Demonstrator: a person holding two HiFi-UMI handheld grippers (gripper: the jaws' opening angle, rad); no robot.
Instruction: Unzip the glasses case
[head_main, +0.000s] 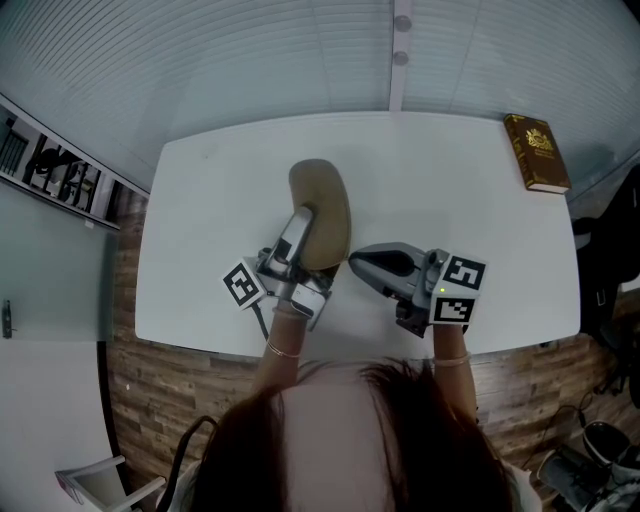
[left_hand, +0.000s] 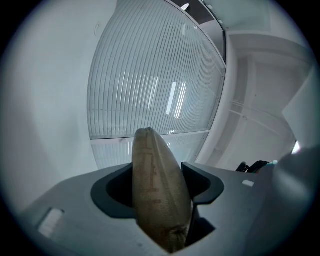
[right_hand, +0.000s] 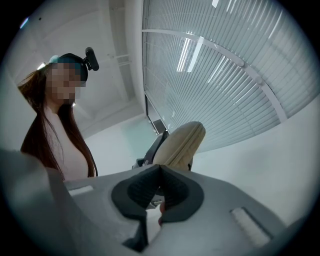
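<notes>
- Left gripper (head_main: 301, 228) is clamping the case (head_main: 322, 200); the case's long axis is running straight ahead of it, tilting up off the tabletop (head_main: 450, 180).
- Right gripper (head_main: 357, 263), jaws together, is pointing sideways at the case's near end, probably the zip hand.

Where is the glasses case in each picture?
Head view: glasses case near the centre, held in the left gripper.
Left gripper view: bottom centre, between the jaws.
Right gripper view: centre, beyond the jaws.
Shared landmark: the ribbed wall.
</notes>
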